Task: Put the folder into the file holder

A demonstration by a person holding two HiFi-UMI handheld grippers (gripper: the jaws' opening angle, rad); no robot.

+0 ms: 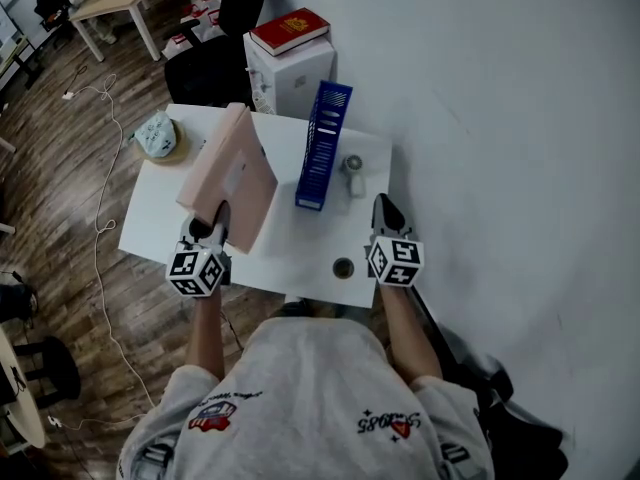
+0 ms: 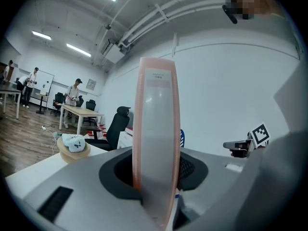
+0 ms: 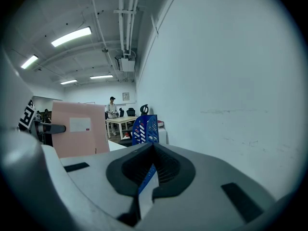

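We see the left tool (image 1: 213,223) clamped on the near edge of the pink folder (image 1: 235,173), which rises upright from its jaws (a pale label faces that tool's camera). The blue file holder (image 1: 322,148) stands on the white table (image 1: 300,253) ahead of this tool and to its right, apart from the folder. The folder is outside it, and we cannot tell what lies in its slot.

The right tool (image 1: 385,213), jaws drawn together on nothing, sits with the holder ahead to its left. A small white object (image 1: 354,173) lies between them.

Ahead-left of the left tool, a round wooden dish (image 1: 170,153) holds a pale-blue bundle (image 1: 155,133). Beyond the table a white box (image 1: 295,78) carries a red book (image 1: 290,31).
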